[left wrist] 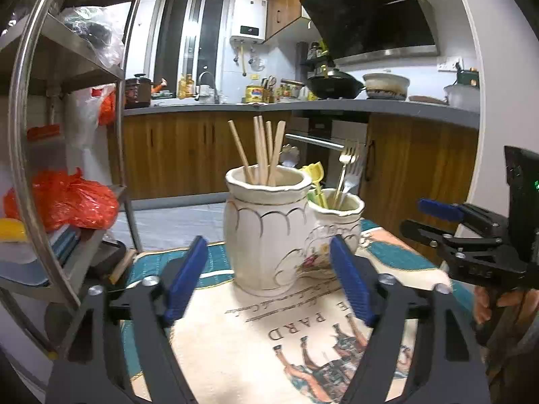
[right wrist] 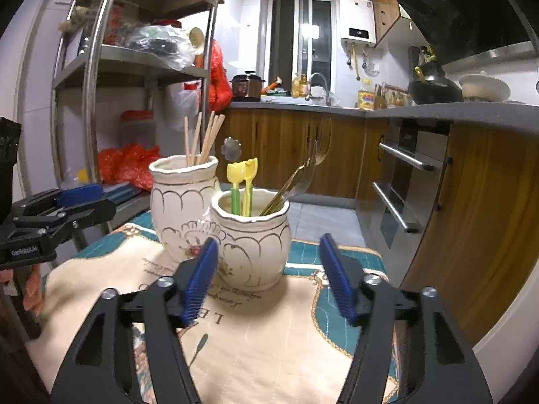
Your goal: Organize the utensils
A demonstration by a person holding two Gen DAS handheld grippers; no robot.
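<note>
Wooden chopsticks (left wrist: 261, 149) are stood in the tall cream ceramic jar (left wrist: 266, 232); forks (right wrist: 296, 181) are kept in the squat jar (right wrist: 252, 242) touching it, sorted by kind. Left gripper (left wrist: 269, 279) and right gripper (right wrist: 266, 279) are spread, empty, before the tall jar.

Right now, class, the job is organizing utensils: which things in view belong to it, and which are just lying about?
Belong to the job:
tall jar
chopsticks
short jar
yellow forks
metal forks

Lying about:
cloth
rack
red bags
wok
</note>
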